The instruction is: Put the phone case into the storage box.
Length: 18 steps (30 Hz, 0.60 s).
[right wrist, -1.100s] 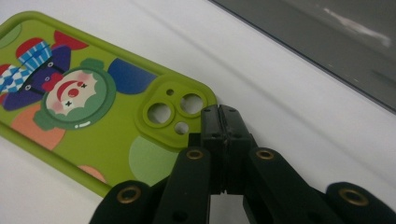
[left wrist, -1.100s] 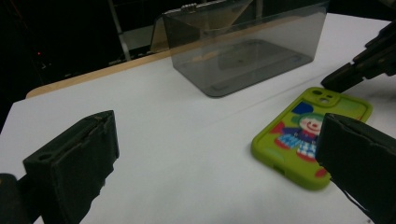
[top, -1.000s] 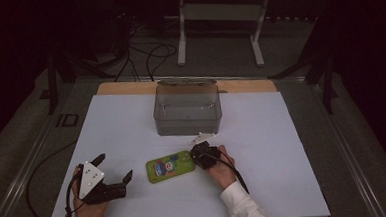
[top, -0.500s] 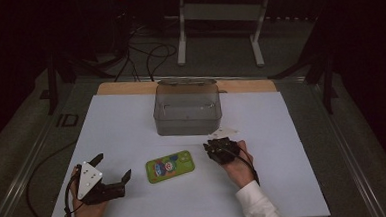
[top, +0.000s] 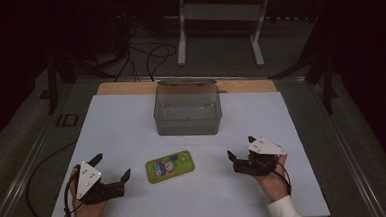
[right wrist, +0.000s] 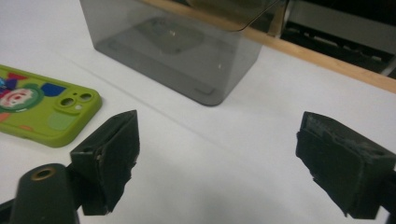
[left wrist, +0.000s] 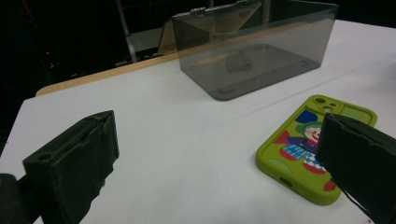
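Green phone case (top: 170, 166) flat on table (top: 302, 133) between both wide-open tools, long axis across, nearer left tool (top: 115, 169) (right tool (top: 240, 154), jaws just opened, empty).

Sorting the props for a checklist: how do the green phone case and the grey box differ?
The green phone case is flat, opaque and brightly printed with a cartoon clown; the grey box is tall, see-through, smoky and plain. The phone case lies near the table's front, between the two tongs; the box stands farther back. Both rest on the white table, untouched.
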{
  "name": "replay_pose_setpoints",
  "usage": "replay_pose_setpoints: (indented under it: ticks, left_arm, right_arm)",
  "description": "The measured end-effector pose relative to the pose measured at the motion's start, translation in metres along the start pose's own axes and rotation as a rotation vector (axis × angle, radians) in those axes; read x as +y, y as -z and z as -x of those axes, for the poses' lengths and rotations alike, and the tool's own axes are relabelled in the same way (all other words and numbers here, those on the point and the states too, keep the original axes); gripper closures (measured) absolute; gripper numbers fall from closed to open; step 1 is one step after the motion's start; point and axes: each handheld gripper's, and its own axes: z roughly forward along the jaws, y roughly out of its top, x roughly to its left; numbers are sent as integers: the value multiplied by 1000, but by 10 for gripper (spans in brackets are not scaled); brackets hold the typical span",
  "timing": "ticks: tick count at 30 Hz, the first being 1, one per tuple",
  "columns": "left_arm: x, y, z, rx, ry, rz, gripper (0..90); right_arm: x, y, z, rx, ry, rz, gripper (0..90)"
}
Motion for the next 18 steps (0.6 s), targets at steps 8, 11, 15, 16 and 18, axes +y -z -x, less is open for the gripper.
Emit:
replay_pose_setpoints:
  ticks: [8,11,15,16,18]
  left_arm:
    - [1,2,-2,-4,32,16,0]
    - [1,2,-2,-5,32,15,0]
    - [2,2,-2,-11,24,11,0]
    - [2,2,-2,-11,21,10,0]
    - [3,2,-1,-10,14,10,0]
  right_arm:
    - [-22,30,8,28,-12,115,109]
    - [-26,36,9,19,-20,161,110]
    - [-29,38,10,24,-35,207,110]
    - [-31,38,11,28,-38,215,110]
    - [-34,38,14,27,-57,227,110]
